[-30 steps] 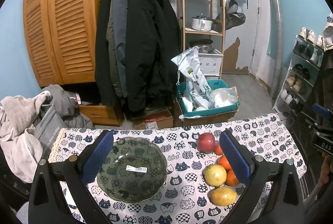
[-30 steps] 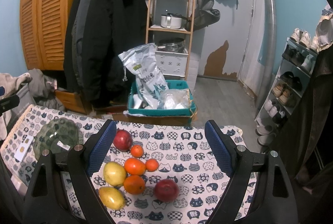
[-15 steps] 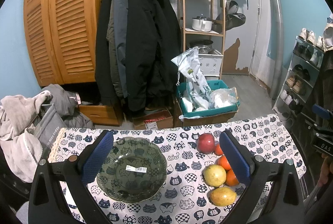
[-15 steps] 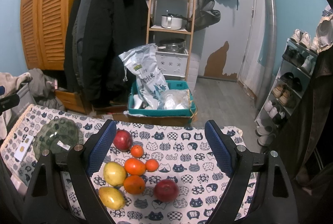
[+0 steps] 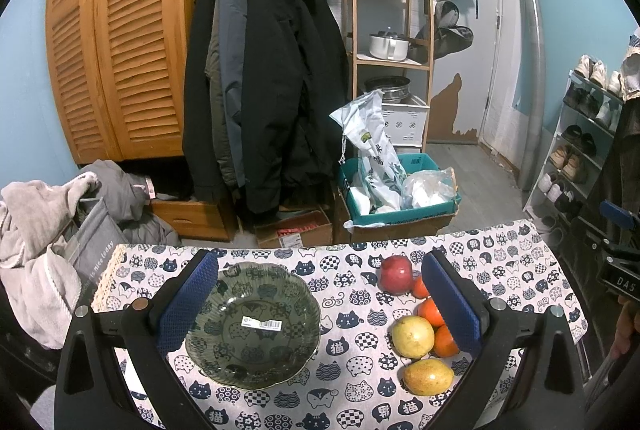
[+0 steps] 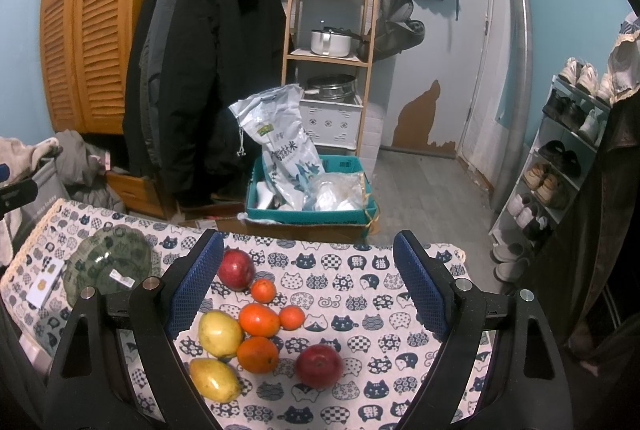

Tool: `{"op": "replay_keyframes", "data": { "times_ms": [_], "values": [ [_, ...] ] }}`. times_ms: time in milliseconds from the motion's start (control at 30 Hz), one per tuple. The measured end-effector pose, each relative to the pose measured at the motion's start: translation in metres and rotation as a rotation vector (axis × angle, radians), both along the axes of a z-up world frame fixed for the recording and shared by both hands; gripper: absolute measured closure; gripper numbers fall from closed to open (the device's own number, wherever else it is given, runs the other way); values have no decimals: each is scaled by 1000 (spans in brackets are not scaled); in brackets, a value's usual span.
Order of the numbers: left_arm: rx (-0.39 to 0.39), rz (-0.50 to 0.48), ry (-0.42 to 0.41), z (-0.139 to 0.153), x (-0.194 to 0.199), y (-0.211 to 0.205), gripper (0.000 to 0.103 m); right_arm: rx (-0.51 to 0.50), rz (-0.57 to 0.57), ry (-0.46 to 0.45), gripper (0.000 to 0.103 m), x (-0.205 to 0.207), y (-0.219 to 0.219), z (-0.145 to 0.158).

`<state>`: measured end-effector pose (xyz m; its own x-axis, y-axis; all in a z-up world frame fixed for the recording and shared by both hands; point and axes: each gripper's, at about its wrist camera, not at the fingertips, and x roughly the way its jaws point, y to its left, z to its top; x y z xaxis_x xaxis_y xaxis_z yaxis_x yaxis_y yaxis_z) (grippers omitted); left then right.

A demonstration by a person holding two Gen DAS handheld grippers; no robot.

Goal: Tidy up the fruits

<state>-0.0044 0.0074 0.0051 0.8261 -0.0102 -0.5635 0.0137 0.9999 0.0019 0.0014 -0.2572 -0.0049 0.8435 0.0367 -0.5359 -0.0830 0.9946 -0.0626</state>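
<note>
Fruits (image 6: 258, 320): two red apples, four oranges, two yellow pears, clustered on cat-print tablecloth (image 6: 360, 270), right of green glass bowl (image 5: 253, 324), apart from it. Left gripper (image 5: 320, 304), right gripper (image 6: 308, 288): both spread wide, empty, above tablecloth.

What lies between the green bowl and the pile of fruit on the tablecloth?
Nothing but bare cat-print tablecloth. The left wrist view shows an open strip between the green bowl and the nearest yellow fruit.
</note>
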Motion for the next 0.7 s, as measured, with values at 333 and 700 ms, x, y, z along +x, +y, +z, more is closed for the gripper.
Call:
{"op": "replay_keyframes", "data": {
  "times_ms": [333,700],
  "values": [
    [-1,-1,0,-1,-2,1,0,-3,2,2,18,0,1,0],
    [-2,1,66,-17,10,0,0,-18,-4,21,18,-1,-4,-7]
  ]
}}
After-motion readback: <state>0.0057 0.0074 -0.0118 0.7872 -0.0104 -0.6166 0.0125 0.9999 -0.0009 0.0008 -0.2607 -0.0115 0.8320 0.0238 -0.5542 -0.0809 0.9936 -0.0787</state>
